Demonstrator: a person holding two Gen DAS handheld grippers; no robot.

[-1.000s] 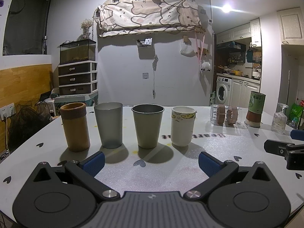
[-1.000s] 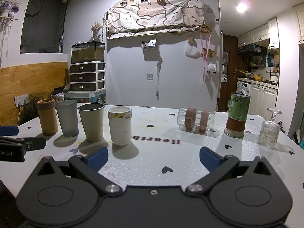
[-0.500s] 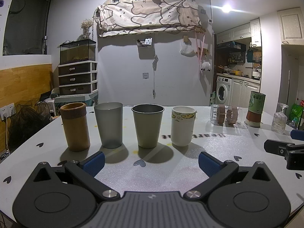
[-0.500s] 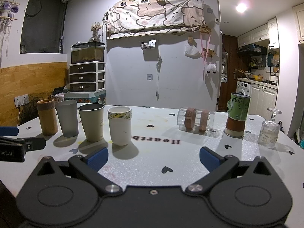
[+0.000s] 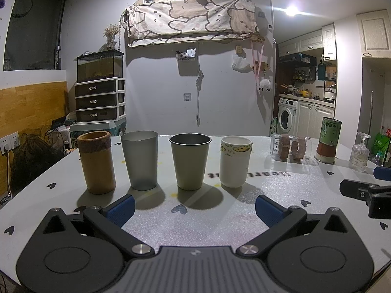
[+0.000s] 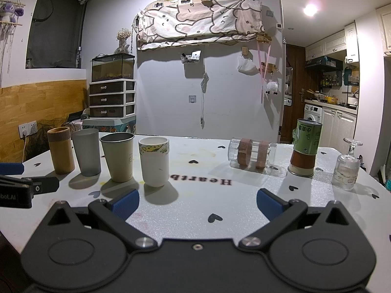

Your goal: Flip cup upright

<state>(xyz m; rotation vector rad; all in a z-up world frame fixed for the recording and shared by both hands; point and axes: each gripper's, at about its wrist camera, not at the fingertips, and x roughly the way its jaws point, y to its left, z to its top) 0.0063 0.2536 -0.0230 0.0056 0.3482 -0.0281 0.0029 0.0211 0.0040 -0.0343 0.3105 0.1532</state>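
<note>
Four upright cups (image 5: 144,160) are standing on the heart-dotted counter (image 6: 195,202); the clear cup (image 6: 251,155) is lying sideways near a green can (image 6: 305,150). Both the left tool (image 5: 194,206) and right tool (image 6: 198,201) are gaping wide, empty. Only the right view is showing the purple plush (image 6: 11,9).

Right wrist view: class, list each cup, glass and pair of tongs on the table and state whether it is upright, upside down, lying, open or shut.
Brown cup: upright.
Grey cup: upright.
Metal cup: upright.
White cup: upright.
Clear glass: lying on its side.
Green cup: upside down.
Stemmed glass: upside down.
Right tongs: open, empty.
Left tongs: open, empty.
</note>
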